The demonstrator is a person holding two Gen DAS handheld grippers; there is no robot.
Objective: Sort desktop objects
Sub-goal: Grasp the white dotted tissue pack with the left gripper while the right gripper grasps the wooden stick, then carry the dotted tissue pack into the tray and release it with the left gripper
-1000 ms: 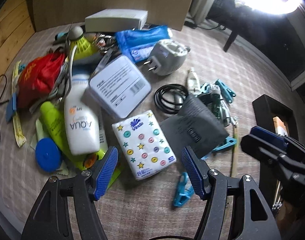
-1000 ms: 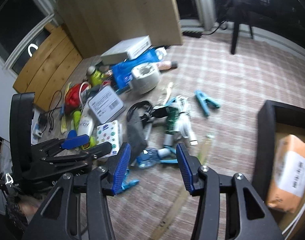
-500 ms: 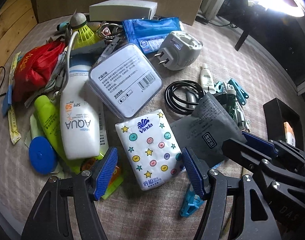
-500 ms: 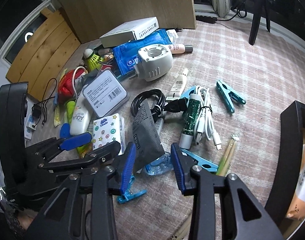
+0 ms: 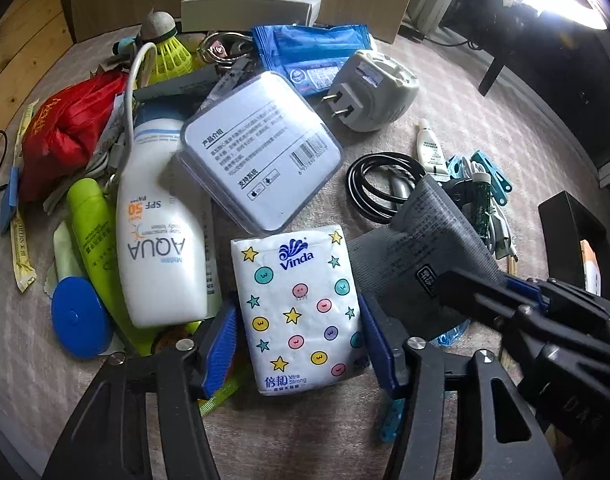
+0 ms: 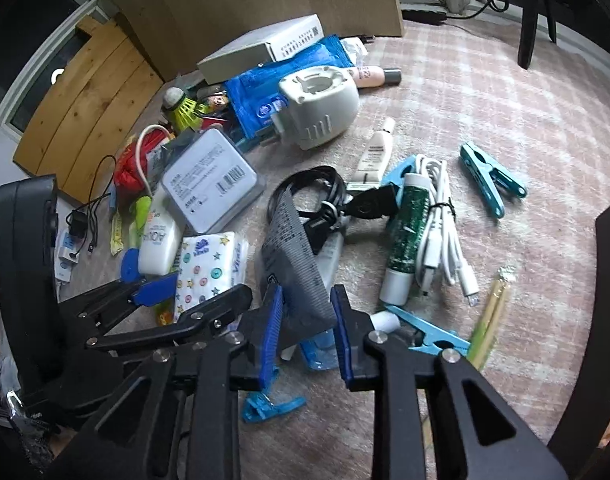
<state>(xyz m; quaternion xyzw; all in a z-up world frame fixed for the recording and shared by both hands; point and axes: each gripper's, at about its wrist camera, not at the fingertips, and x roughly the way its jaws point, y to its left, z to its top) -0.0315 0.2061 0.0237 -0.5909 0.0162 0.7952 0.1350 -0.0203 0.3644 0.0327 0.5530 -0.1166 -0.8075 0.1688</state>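
Clutter covers the checked cloth (image 6: pixel 485 92) — bottles, cables, clips and packets heaped together. Nearest the left gripper (image 5: pixel 297 344) lies a white tissue pack (image 5: pixel 297 312), printed "Vinda" in blue above stars and coloured button faces, with "Xtra Strong" at its lower edge. The left gripper's blue-padded fingers stand spread on either side of the pack, close to its edges; whether they touch it cannot be told. Just to the pack's left rests a white sunscreen bottle (image 5: pixel 161 236) reading "AQUA" and "SPF 50", beside a lime-green tube (image 5: pixel 93 232) and a blue round cap (image 5: pixel 79 322). Above the pack sits a clear case (image 5: pixel 261 152) carrying Chinese text and a barcode.

The right gripper (image 6: pixel 307 328) straddles the lower end of a grey pouch (image 6: pixel 293 252) printed with small lettering — its jaws are narrowed around the pouch, though a firm pinch cannot be confirmed. A white plug adapter (image 6: pixel 321 108), a coiled black cable (image 6: pixel 317 188), a bundled white cable (image 6: pixel 441 216) and a teal clip (image 6: pixel 491 178) lie beyond it.
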